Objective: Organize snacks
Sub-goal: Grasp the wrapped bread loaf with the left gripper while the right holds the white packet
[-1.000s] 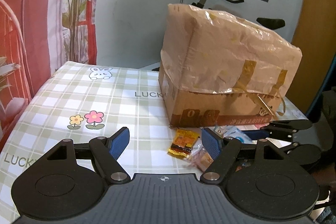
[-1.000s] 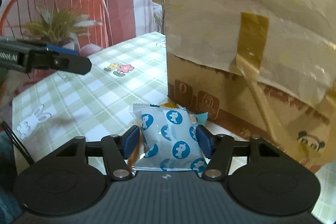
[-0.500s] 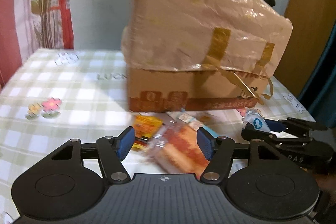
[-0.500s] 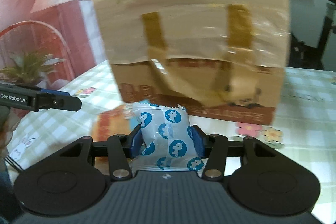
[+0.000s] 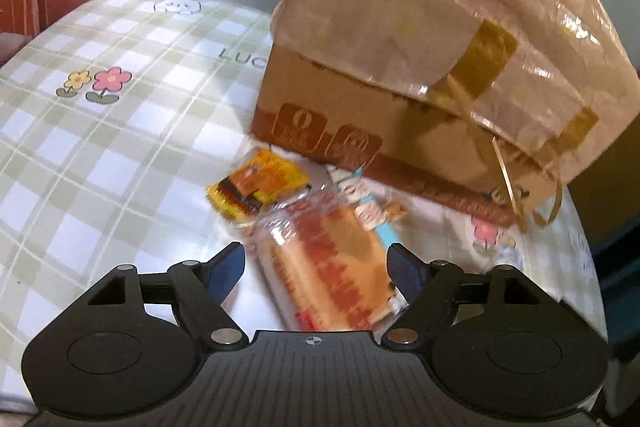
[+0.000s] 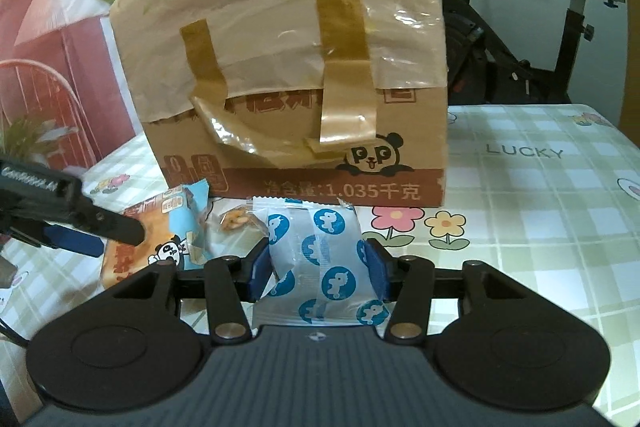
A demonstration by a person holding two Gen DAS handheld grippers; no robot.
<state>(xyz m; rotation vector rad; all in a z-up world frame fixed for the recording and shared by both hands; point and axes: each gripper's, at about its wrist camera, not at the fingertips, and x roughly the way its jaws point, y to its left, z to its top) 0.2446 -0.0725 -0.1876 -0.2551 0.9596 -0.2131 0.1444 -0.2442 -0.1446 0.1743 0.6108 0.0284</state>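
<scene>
Early stage: right gripper (image 6: 318,269) clamps blue-dot packet (image 6: 320,263), left gripper (image 5: 316,269) spread wide over orange pack (image 5: 332,267), other snacks loose by box (image 6: 296,67)

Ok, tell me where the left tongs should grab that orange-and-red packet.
Grip the orange-and-red packet across its narrow width, on the two long edges near the close end. It lies flat, lengthwise between the open left tongs, so come straight down and close; the far end overlaps other snacks.

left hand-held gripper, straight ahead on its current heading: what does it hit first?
Probably the orange-red snack pack lying between the open left hand-held gripper fingers; cardboard box stands beyond. Depth is blurred.
</scene>
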